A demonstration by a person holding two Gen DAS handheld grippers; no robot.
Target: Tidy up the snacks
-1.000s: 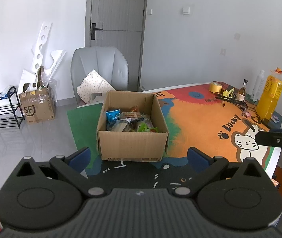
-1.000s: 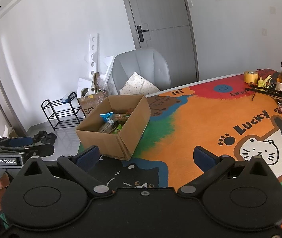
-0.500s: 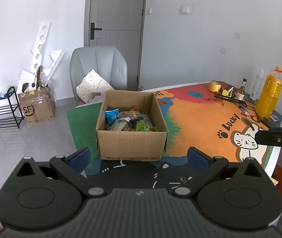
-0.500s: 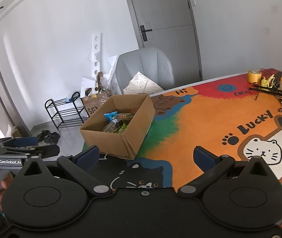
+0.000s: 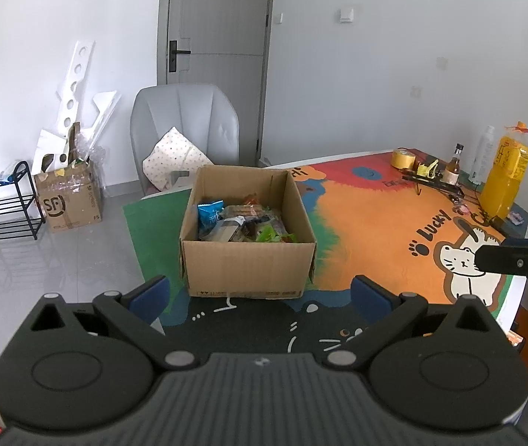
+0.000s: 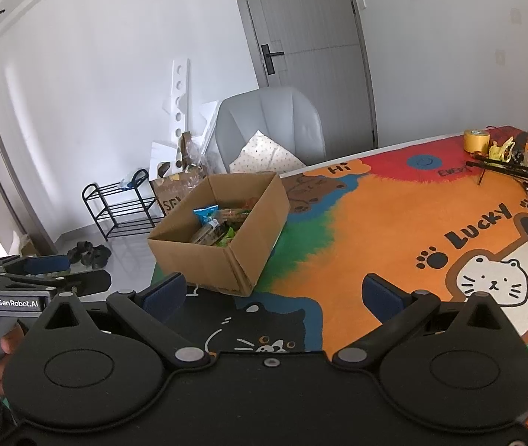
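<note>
Open brown cardboard box (image 5: pixel 248 260) standing upright on the bench (image 5: pixel 375 219), near its left end, on the green and dark part of a colourful cat-print mat (image 6: pixel 394 223). Top flaps absent from sight, rim plain, small printing along the bottom of the near wall. Filled about half with mixed snacks (image 5: pixel 243 223): a blue packet (image 5: pixel 210 215) upright at the left, a bright green wrapper (image 5: pixel 268 236) near the front, clear and brownish packets heaped between. Single packets too jumbled to count.

Left hand-held gripper (image 5: pixel 260 293) held before the box's near wall, not touching it, blue fingertips (image 5: pixel 150 293) spread wide, nothing between. Right hand-held gripper (image 6: pixel 277 293) held over the mat to the right of the box, also spread wide and empty.

Far end of the bench: roll of yellow tape (image 5: pixel 402 158), small brown bottle (image 5: pixel 452 165), large orange drink bottle (image 5: pixel 505 182), white bottle (image 5: pixel 483 154) behind it. Beyond the box, a grey chair (image 5: pixel 184 126) with a dotted cushion (image 5: pixel 172 158). On the floor at left, another cardboard box (image 5: pixel 68 200) and a black rack (image 5: pixel 0 204).
</note>
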